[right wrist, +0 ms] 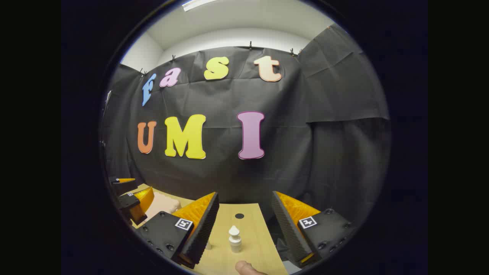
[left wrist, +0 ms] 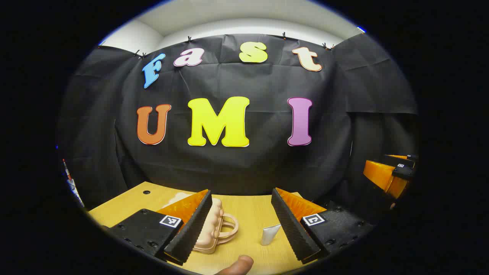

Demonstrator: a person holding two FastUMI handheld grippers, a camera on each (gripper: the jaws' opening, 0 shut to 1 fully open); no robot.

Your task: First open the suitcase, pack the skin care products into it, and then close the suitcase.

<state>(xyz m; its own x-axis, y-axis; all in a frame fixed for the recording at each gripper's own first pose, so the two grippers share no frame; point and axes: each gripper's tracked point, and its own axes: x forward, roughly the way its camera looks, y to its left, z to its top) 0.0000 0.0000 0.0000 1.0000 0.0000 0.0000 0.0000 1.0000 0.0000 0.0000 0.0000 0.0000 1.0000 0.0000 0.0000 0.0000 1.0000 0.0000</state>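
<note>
In the left gripper view my left gripper (left wrist: 241, 221) is open above the wooden table (left wrist: 252, 212). A small pale pink suitcase (left wrist: 214, 233) with a loop handle lies closed just behind its left finger. A white tube (left wrist: 269, 233) stands on the table between the fingers, nearer the right one. In the right gripper view my right gripper (right wrist: 244, 225) is open too, and a small white bottle (right wrist: 235, 238) with a pointed cap stands upright between its fingers. The pink suitcase (right wrist: 160, 206) appears at the left there, behind the left gripper (right wrist: 131, 198).
The table's (right wrist: 248, 229) far edge meets the black cloth wall. A dark round hole (right wrist: 239, 216) sits in the tabletop beyond the bottle, another hole (left wrist: 146, 192) at the far left. A fingertip (left wrist: 238, 265) shows at the bottom edge. The right gripper (left wrist: 389, 173) hovers at far right.
</note>
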